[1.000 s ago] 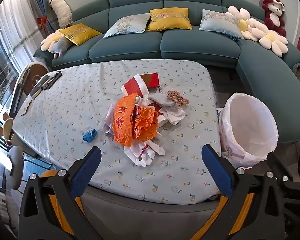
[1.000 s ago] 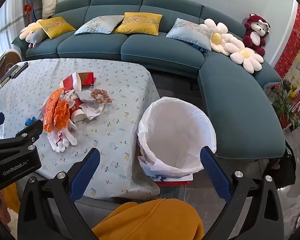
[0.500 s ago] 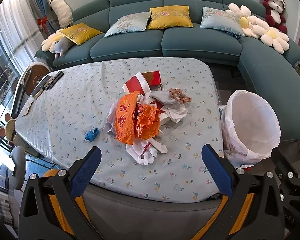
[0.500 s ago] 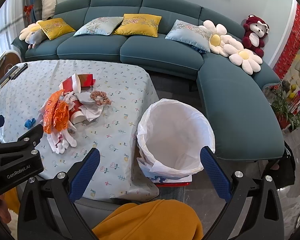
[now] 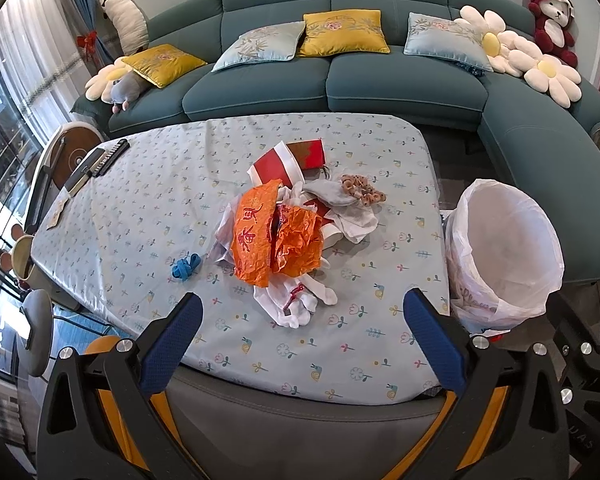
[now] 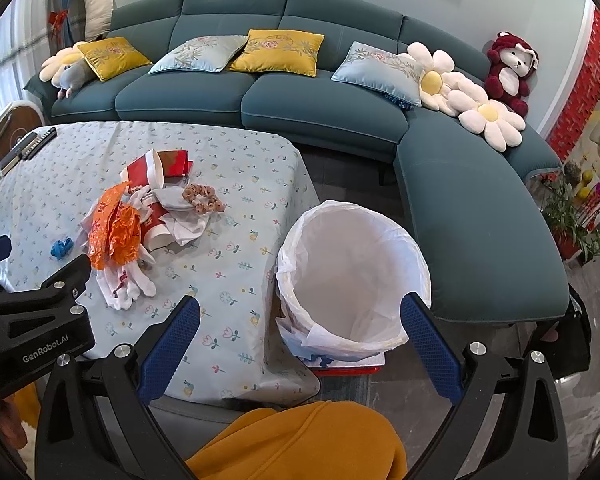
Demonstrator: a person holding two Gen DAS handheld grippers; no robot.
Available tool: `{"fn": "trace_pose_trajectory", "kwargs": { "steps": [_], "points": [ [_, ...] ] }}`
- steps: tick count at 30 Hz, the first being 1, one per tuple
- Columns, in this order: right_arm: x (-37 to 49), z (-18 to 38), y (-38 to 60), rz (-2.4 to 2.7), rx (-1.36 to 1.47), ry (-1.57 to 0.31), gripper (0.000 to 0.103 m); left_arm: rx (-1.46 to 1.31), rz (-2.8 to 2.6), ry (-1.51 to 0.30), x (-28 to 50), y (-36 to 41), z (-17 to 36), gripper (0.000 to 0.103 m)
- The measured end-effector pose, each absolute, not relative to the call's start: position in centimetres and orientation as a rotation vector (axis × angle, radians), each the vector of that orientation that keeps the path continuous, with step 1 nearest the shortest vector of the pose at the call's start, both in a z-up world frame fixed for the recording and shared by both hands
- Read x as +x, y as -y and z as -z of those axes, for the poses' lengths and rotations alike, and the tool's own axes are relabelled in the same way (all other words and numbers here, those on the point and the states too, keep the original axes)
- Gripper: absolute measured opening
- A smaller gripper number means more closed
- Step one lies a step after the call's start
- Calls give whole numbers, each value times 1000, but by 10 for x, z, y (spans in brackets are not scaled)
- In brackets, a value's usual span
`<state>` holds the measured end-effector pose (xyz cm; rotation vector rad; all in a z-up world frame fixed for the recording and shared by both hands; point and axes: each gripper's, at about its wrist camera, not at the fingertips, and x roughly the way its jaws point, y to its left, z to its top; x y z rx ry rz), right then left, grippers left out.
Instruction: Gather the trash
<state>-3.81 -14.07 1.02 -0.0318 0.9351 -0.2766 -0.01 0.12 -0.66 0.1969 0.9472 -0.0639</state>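
A pile of trash lies mid-table: a crumpled orange plastic bag [image 5: 278, 236] [image 6: 114, 232], white crumpled cloth or paper [image 5: 296, 304] [image 6: 124, 284], red paper cups [image 5: 278, 164] [image 6: 142, 170] and a brown scrunchie [image 5: 362, 190] [image 6: 202, 198]. A small blue scrap [image 5: 185, 266] [image 6: 61, 248] lies left of the pile. A bin with a white liner [image 5: 504, 256] [image 6: 352, 276] stands on the floor at the table's right end. My left gripper [image 5: 302, 320] is open and empty above the table's near edge. My right gripper [image 6: 300, 320] is open and empty, near the bin.
The table wears a pale blue flowered cloth [image 5: 140, 208] [image 6: 236, 264]. Remote controls [image 5: 100, 160] lie at its far left. A teal corner sofa [image 5: 400, 80] [image 6: 476, 216] with cushions and plush toys wraps behind and to the right. Potted plants [image 6: 580, 216] stand far right.
Both grippers have risen and drawn back slightly, so the table and bin sit a little farther off. Both stay open. Nothing on the table has moved.
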Motion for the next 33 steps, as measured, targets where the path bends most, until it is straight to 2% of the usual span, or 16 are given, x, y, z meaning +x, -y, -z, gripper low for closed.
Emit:
{"fn": "trace_pose_trajectory", "kwargs": {
  "steps": [33],
  "points": [
    [-38,-10,140,277,-32,-935,96,198,59,-947,-1,-3,8,96]
  ]
}}
